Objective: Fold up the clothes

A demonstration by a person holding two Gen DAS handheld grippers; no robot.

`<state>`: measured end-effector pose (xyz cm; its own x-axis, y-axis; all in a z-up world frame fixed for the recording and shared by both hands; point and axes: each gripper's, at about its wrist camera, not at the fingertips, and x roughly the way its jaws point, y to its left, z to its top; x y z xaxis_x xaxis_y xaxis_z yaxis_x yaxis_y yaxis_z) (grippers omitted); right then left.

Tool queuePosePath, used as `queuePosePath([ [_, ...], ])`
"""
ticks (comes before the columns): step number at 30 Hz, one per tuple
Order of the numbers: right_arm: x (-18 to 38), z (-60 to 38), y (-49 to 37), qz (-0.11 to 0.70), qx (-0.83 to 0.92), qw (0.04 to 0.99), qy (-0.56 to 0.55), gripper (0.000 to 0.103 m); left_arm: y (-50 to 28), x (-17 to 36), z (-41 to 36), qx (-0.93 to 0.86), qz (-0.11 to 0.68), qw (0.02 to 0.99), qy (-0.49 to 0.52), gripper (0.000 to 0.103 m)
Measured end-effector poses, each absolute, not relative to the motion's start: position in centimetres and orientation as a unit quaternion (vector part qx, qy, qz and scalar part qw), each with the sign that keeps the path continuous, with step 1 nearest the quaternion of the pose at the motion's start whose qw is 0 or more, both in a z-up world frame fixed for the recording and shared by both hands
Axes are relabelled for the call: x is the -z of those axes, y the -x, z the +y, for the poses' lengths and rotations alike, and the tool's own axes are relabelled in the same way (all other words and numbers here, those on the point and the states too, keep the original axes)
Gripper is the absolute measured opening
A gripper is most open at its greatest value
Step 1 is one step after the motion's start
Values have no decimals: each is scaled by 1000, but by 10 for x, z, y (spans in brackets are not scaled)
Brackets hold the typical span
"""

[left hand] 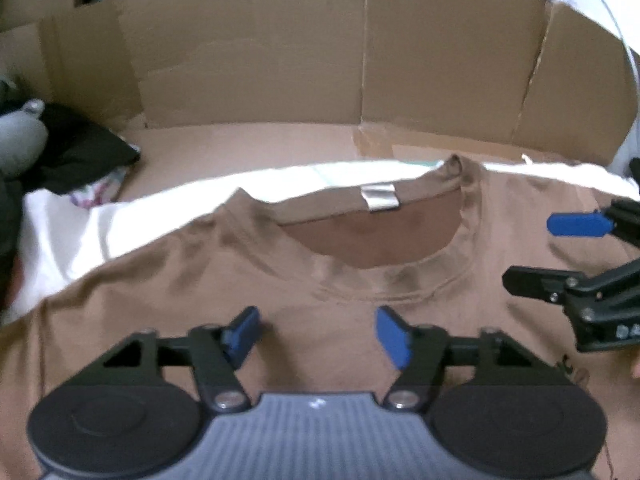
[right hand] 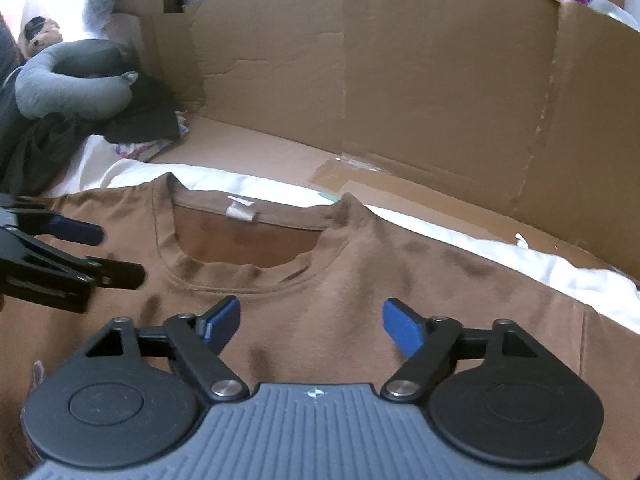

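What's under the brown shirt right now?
A white sheet shows beyond the brown shirt collar, with flattened cardboard further back. What lies directly under the shirt's body is covered.

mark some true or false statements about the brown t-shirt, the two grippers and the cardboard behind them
1. The brown cotton t-shirt lies with its neck opening toward the cardboard wall. True.
2. The left gripper is clamped on the collar. False: its jaws are open, with nothing between them.
3. The right gripper is open above the shirt's chest. True.
4. The white neck label is missing. False: it sits inside the back collar.
5. The shirt rests on white fabric. True.
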<state>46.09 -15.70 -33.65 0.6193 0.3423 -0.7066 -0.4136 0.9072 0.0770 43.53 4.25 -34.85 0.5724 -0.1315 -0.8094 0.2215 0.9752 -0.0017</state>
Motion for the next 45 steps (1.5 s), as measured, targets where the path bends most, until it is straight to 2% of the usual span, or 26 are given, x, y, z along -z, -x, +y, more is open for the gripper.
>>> queuePosePath([
  [10, 347, -135, -472, 395, -214, 888, 97, 89, -456, 360, 44, 57, 432, 899, -36, 66],
  [14, 358, -125, -479, 408, -215, 882, 101, 88, -459, 354, 53, 45, 431, 901, -11, 57],
  [18, 364, -114, -488, 407, -208, 884, 99, 89, -454, 342, 64, 44, 432, 901, 2, 55],
  [22, 365, -100, -500, 408, -180, 890, 97, 90, -445, 325, 71, 65, 431, 900, 6, 55],
  [24, 359, -95, -506, 409, -162, 893, 93, 86, -438, 315, 74, 68, 427, 902, 13, 59],
  [26, 349, -96, -509, 417, -157, 893, 59, 85, -430, 306, 79, 70, 423, 903, 26, 64],
  [28, 334, -100, -505, 421, -173, 889, 37, 85, -421, 298, 81, 69, 421, 904, 24, 65],
  [32, 294, -113, -486, 402, -192, 892, 81, 85, -404, 280, 86, 58, 417, 907, 21, 68],
  [45, 184, -214, -410, 410, -205, 881, 113, 85, -324, 243, 84, 50, 437, 898, 34, 68],
])
